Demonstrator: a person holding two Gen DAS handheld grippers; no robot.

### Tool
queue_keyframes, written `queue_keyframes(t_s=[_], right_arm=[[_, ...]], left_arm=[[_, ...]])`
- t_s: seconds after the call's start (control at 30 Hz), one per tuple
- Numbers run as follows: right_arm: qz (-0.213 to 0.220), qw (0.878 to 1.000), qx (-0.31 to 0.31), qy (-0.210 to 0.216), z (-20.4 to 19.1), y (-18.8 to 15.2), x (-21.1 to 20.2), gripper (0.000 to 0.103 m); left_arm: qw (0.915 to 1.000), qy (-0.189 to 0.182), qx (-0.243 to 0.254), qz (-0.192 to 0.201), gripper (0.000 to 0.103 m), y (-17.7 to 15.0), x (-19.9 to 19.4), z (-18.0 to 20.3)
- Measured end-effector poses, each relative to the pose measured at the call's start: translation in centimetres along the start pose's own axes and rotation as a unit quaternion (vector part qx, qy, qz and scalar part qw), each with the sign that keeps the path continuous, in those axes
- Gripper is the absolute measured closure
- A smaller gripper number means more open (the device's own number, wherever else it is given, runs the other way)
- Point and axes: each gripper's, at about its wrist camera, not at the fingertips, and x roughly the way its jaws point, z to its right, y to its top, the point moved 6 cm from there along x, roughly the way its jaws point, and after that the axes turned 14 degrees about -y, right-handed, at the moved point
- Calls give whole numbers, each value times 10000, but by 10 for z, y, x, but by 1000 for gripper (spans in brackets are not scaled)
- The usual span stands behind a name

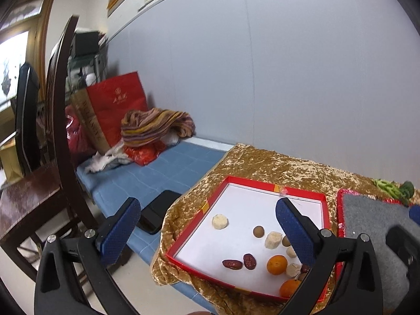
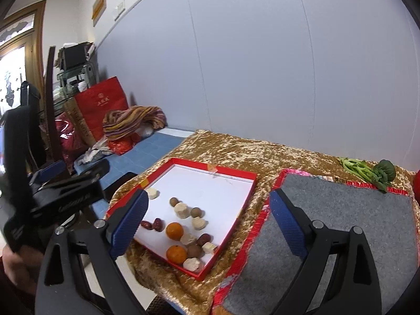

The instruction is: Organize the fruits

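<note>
A red-rimmed white tray [image 1: 302, 193] [image 2: 231, 173] lies on a gold cloth and holds two oranges [image 1: 277, 264] [image 2: 174, 231], red dates [image 1: 232, 264] [image 2: 157, 224], brown longans [image 1: 258, 231] [image 2: 173, 201] and several pale banana slices [image 1: 220, 221] [image 2: 182, 210]. My left gripper [image 1: 207, 224] hovers open above the tray's left part, nothing between its fingers. My right gripper [image 2: 207, 216] is open and empty too, spanning the tray's right edge. A grey mat [image 2: 341, 225] [image 1: 372, 225] with a red border lies right of the tray.
Leafy greens [image 2: 367, 170] lie at the cloth's far right. A black phone [image 1: 160, 211] rests on the blue surface left of the cloth. A red bag [image 1: 118, 105] and striped cloth [image 1: 157, 124] sit at the back left. A wooden chair [image 1: 60, 110] stands left. The left gripper's body [image 2: 52, 197] shows in the right wrist view.
</note>
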Motion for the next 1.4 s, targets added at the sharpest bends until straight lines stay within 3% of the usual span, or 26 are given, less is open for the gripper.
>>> queue_keyframes(t_s=[0.2,0.6,1.4], right_arm=[[37,9995,-293,62,-15,-8,-5,9],[34,9995,-315,70,-19,-7,-2,8],[2,9997,-231,-49,-13,-5,1,8]], left_arm=[[9996,77,-91,-257,0,-6,9,-10],[9991,-288,255,-152,0,-3,3,6],[9993,-268,204,-162,0,-4,2,6]])
